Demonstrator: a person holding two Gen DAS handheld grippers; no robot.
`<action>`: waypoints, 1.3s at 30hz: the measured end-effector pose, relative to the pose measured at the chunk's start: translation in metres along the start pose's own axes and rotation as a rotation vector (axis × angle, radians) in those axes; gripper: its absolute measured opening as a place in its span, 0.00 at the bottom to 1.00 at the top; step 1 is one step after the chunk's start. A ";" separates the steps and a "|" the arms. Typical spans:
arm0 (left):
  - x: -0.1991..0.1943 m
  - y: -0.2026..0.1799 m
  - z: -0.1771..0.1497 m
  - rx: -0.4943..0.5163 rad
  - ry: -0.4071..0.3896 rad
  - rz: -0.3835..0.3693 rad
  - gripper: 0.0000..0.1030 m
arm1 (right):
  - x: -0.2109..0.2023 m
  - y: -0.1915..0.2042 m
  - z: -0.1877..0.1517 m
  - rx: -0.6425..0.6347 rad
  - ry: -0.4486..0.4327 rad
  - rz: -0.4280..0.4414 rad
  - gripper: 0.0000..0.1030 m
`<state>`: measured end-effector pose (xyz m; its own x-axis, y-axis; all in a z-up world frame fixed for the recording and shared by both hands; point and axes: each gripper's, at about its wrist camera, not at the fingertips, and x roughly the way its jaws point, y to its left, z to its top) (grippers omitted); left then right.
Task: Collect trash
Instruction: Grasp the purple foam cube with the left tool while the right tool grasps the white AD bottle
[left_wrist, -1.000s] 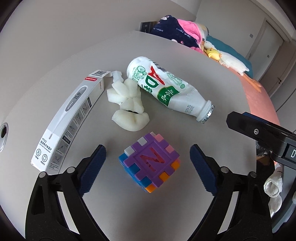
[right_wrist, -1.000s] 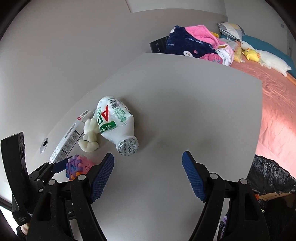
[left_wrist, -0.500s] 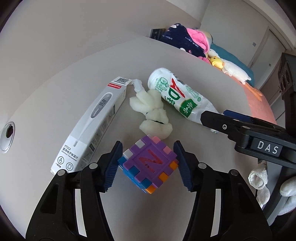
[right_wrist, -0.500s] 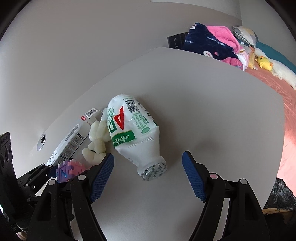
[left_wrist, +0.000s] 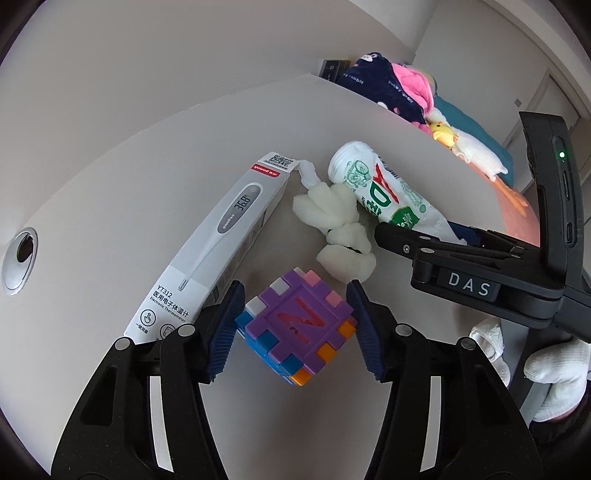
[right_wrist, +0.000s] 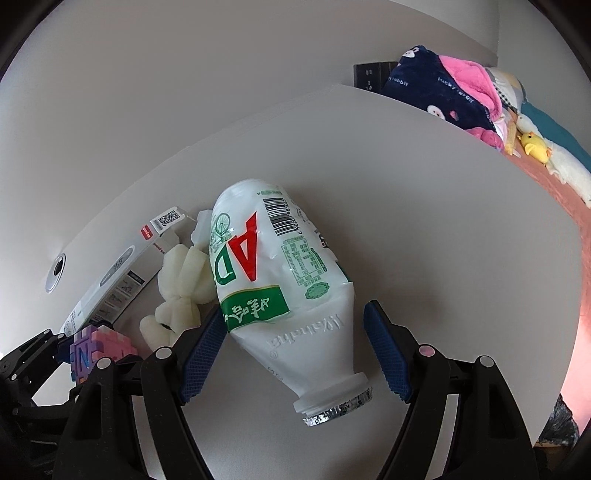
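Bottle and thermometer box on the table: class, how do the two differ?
The bottle is rounded, crumpled and uncapped; the thermometer box is flat-sided, long and undented. The bottle lies between the right gripper's open jaws; the box lies beside the left gripper, outside its jaws. Both are mostly white and lie flat on the table.

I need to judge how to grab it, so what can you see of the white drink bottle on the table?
The white drink bottle is soft-looking plastic, dented, lying on its side on the table. Its uncapped, foil-rimmed mouth points toward the right gripper, whose blue pads flank its shoulder with a gap on one side. Its label carries red and green letters, a barcode and a bicycle drawing. The white foam scrap rests against it.
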<state>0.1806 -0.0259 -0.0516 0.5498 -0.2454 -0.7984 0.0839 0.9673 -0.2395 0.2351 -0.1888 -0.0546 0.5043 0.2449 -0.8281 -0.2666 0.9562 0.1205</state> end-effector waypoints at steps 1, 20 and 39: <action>0.000 -0.001 0.000 -0.002 -0.001 0.000 0.54 | -0.001 -0.001 -0.001 0.007 -0.009 -0.001 0.64; -0.014 -0.014 0.000 0.048 -0.039 -0.035 0.54 | -0.058 -0.036 -0.017 0.120 -0.124 0.015 0.55; -0.020 -0.031 0.000 0.080 -0.033 -0.073 0.54 | -0.050 -0.053 -0.036 0.159 -0.051 0.079 0.66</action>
<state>0.1673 -0.0515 -0.0281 0.5666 -0.3146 -0.7616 0.1902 0.9492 -0.2505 0.1945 -0.2572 -0.0386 0.5294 0.3239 -0.7841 -0.1760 0.9461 0.2720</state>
